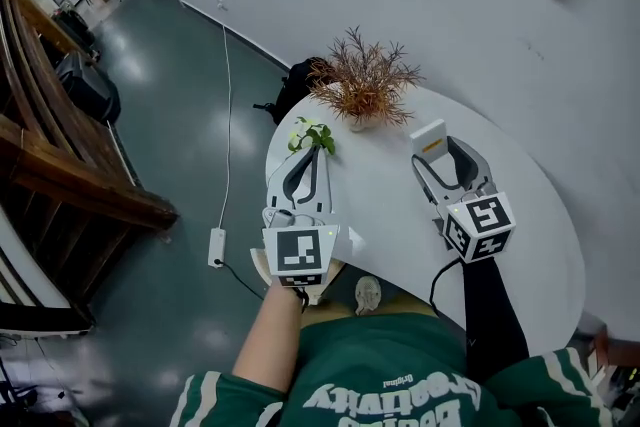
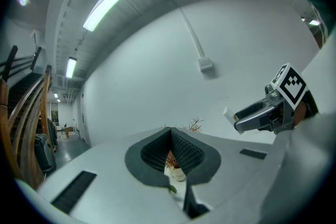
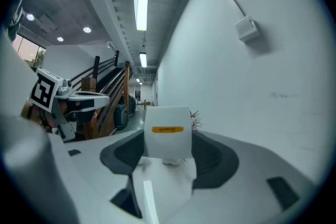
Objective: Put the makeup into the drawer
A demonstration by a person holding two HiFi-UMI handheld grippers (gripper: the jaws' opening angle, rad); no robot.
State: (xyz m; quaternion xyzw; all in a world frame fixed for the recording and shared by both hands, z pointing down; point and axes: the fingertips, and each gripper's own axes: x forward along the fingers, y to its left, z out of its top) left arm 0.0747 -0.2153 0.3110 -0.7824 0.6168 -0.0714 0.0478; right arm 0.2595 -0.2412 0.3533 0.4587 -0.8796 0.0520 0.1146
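White round worktop (image 1: 520,215) below you, no drawer showing; your right gripper (image 1: 441,155) clamps the small white makeup box with orange label (image 3: 167,131) by its sides, seemingly carrying it clear; left gripper (image 1: 309,153) closed, empty, free for the drawer

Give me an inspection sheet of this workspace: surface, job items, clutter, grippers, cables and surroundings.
Surface: white round table, mostly bare.
Job's things: white box with a yellow label; no drawer seen.
Clutter: dried plant in a pot, green sprig.
Grippers: right gripper shut on the white box; left gripper shut, empty.
Cables: white cable on the floor.
Surroundings: wooden staircase, black bag.
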